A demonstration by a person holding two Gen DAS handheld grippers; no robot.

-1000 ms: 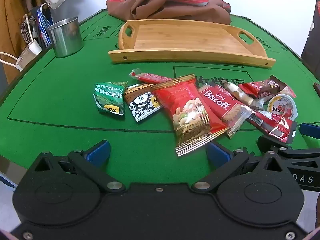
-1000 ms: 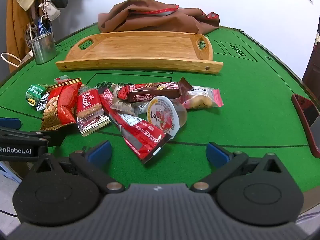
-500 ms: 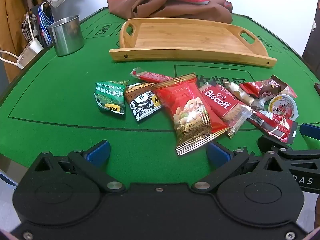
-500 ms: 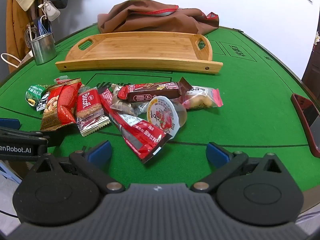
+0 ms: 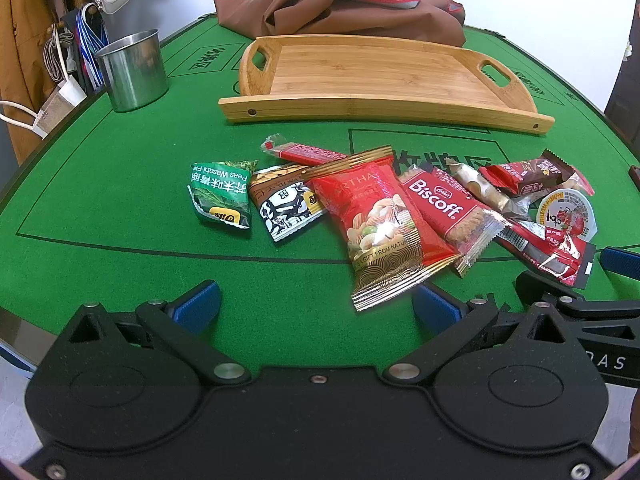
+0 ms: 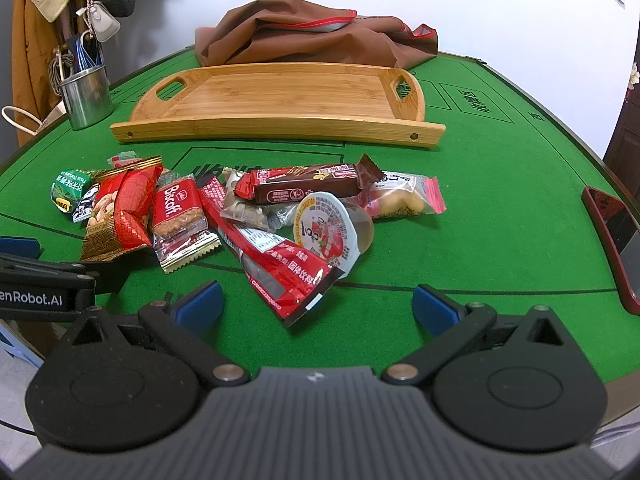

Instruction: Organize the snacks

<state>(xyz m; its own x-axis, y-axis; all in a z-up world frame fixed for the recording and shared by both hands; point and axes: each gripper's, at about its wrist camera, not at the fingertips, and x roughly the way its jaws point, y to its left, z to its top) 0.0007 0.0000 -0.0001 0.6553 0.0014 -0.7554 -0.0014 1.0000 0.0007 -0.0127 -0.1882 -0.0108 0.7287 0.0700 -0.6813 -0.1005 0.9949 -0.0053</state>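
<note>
Nothing has gone into the bamboo tray (image 5: 384, 76) yet; it sits bare toward the far side of the green bench (image 5: 100, 184), with a brown cloth (image 5: 340, 8) bunched behind it and a steel cup (image 5: 134, 70) off to its left. The snacks lie in a loose heap on the felt between the tray and the two tools. The left tool (image 5: 316, 306) hovers at the near edge with its blue pads spread wide and nothing between them, aimed at the left end of the heap, where a red nut bag (image 5: 380, 220) lies across a black-and-white packet (image 5: 286, 204), with a green wasabi pea pack (image 5: 222, 196) just beside it and a Biscoff biscuit pack (image 5: 448, 208) on its right. The right tool (image 6: 316, 306) is likewise wide apart and empty, facing a long red sachet (image 6: 280, 264) that points toward it, a round jelly cup (image 6: 326, 228) resting on that sachet, a brown chocolate bar (image 6: 308, 184) above, and a pink-edged pastry pack (image 6: 404, 200) to the right. This reads as the very start: choosing a first item. The next move seems to call for lowering one tool over a single wrapper lying free of its neighbours, perhaps the nut bag or the sachet, closing on it alone, then carrying it over the tray's near rim.
</note>
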